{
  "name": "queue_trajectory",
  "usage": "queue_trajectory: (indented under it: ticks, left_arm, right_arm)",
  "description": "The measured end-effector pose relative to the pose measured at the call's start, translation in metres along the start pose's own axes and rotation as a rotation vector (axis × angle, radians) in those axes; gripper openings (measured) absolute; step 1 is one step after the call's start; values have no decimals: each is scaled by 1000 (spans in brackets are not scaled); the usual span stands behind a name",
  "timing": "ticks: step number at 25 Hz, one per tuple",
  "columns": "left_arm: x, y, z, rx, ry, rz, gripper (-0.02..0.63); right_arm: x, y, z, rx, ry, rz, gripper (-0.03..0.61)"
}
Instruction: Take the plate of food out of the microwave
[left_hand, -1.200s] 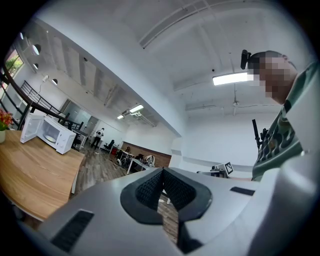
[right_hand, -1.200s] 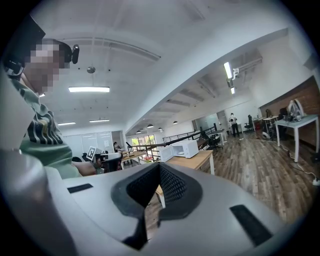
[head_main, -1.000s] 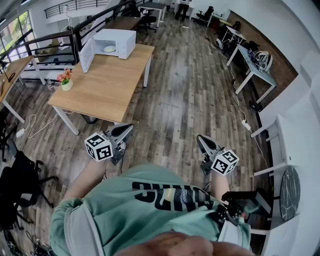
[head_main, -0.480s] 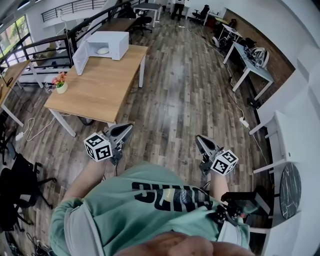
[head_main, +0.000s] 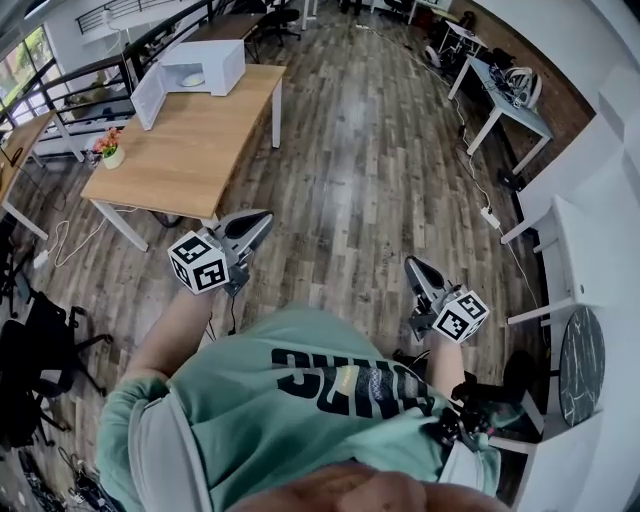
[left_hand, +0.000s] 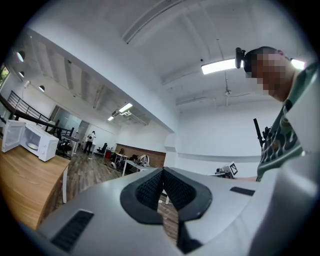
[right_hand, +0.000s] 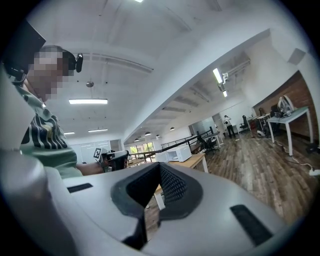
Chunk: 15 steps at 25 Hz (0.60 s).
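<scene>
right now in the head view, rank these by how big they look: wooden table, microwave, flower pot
1. wooden table
2. microwave
3. flower pot
All three stand close together, so nearness hardly skews this.

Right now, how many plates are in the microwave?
1: a plate sits inside the open microwave at the far end of the wooden table. Anything behind it would be hidden.
</scene>
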<state>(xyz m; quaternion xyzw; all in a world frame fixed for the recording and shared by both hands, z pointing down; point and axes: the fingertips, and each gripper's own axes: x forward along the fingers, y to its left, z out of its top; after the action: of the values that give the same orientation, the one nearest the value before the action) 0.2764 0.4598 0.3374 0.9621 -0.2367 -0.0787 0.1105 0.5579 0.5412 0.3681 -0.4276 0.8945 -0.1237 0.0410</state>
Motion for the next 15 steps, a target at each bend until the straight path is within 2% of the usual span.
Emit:
queue_trajectory:
  ticks: [9,15]
  left_arm:
    - [55,-35,-25,46,65,-69,3]
    - [61,-15,-29,93,84,-94,4]
  right_arm:
    - [-45,-33,-9,57,-19,-34,6]
    - [-22,-47,-14,82,-17,-44,6]
